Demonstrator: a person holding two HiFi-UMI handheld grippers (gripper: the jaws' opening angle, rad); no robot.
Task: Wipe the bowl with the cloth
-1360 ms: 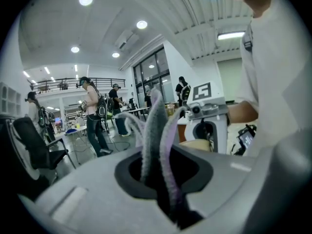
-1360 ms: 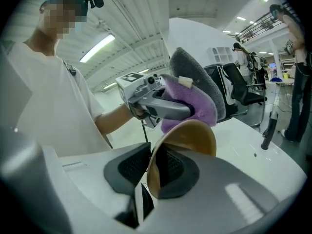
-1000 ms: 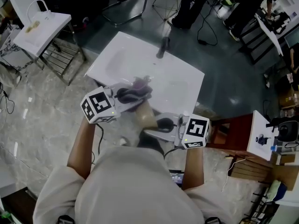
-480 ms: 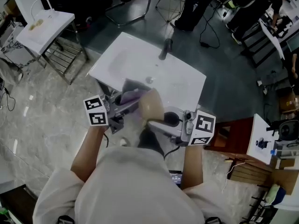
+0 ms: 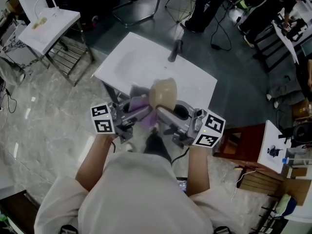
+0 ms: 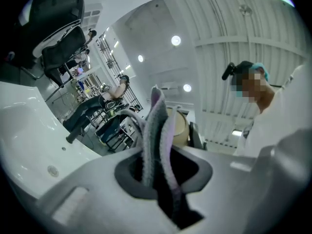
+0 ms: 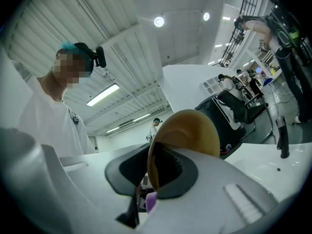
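Note:
A tan bowl (image 5: 163, 94) is held up over the near edge of the white sink (image 5: 131, 62), tipped on its side. My right gripper (image 5: 163, 114) is shut on its rim; in the right gripper view the bowl (image 7: 187, 130) stands between the jaws and its rim is pinched. A purple-grey cloth (image 5: 140, 104) hangs from my left gripper (image 5: 141, 112), just left of the bowl and touching it. In the left gripper view the cloth (image 6: 158, 140) is clamped in folds between the jaws, with the bowl (image 6: 179, 126) behind it.
A dark faucet (image 5: 174, 50) stands at the sink's far edge. A white side table (image 5: 46, 21) with a bag is at the far left. A red-brown stool (image 5: 241, 138) and a white box (image 5: 275, 147) stand at the right. Chairs and cables fill the floor beyond.
The bowl has been lifted and tipped up toward the sink by my right gripper. My left gripper has rolled over and brought the cloth against the bowl's left side.

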